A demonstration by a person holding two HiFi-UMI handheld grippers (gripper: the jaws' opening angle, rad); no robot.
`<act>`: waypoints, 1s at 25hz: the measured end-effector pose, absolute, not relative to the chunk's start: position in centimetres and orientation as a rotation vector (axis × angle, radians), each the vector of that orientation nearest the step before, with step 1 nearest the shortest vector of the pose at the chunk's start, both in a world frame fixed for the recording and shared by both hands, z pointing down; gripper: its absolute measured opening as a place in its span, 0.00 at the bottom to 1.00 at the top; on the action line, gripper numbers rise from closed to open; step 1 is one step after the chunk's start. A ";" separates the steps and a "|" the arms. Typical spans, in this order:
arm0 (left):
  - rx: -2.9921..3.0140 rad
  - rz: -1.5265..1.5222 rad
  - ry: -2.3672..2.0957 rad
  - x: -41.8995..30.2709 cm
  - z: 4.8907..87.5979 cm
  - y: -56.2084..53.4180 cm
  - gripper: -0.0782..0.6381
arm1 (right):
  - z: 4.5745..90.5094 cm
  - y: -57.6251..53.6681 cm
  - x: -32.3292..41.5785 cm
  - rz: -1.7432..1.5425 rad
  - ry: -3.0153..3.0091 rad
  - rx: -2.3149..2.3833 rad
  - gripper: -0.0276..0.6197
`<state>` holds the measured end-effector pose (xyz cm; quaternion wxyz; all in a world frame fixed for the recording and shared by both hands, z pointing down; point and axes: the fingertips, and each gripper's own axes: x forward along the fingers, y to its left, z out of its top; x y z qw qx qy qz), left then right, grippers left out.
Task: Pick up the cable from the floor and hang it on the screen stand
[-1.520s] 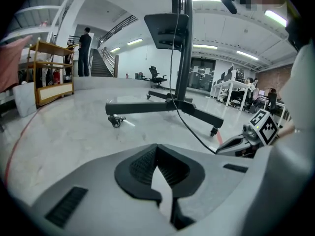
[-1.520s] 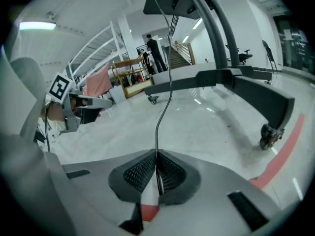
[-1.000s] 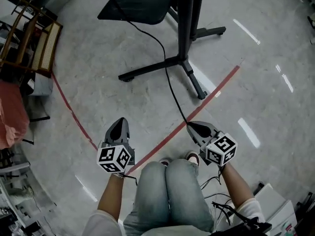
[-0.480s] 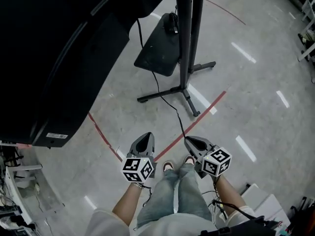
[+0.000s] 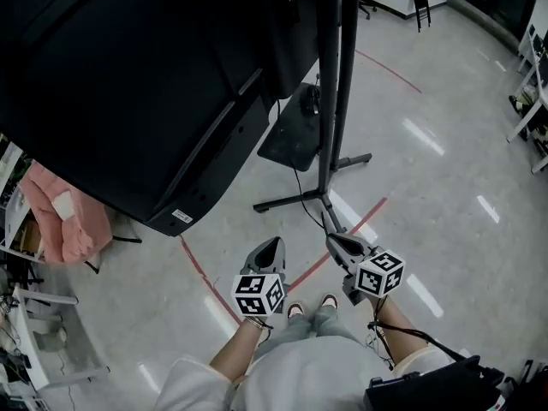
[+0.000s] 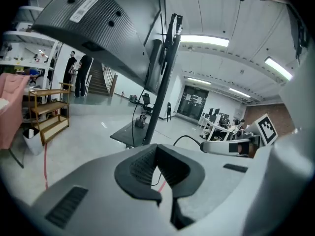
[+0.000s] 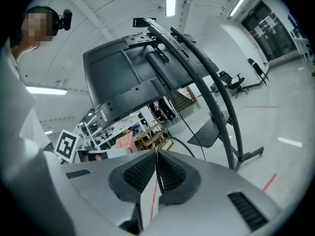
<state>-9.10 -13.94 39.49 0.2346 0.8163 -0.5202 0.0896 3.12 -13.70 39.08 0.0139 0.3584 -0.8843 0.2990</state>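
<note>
A thin black cable runs from the low shelf of the screen stand to my right gripper, which is shut on it. In the right gripper view the cable arcs out from between the closed jaws toward the stand's pole. The big black screen fills the upper left. My left gripper is beside the right one, jaws together and holding nothing. From the left gripper view I see the right gripper with the cable looping off it.
The stand's black legs and flat base shelf sit just ahead of my feet. A red tape line crosses the floor. A pink cloth hangs at the left. White furniture stands at the far right.
Both grippers have risen from near the floor and drawn closer together, the right one carrying the cable up. The head view has lifted, bringing the screen into sight.
</note>
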 end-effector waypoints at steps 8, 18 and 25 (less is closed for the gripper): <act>2.304 0.163 -1.490 -8.8 32.7 -15.3 0.11 | 31.5 -15.6 1.7 0.713 -2.819 1.094 0.09; 2.380 0.132 -1.541 -8.9 25.8 -18.8 0.11 | 22.4 -19.5 -0.8 0.430 -2.904 1.008 0.09; 2.452 0.080 -1.549 -9.3 20.8 -20.6 0.11 | 17.4 -21.7 -2.9 0.312 -2.953 0.938 0.09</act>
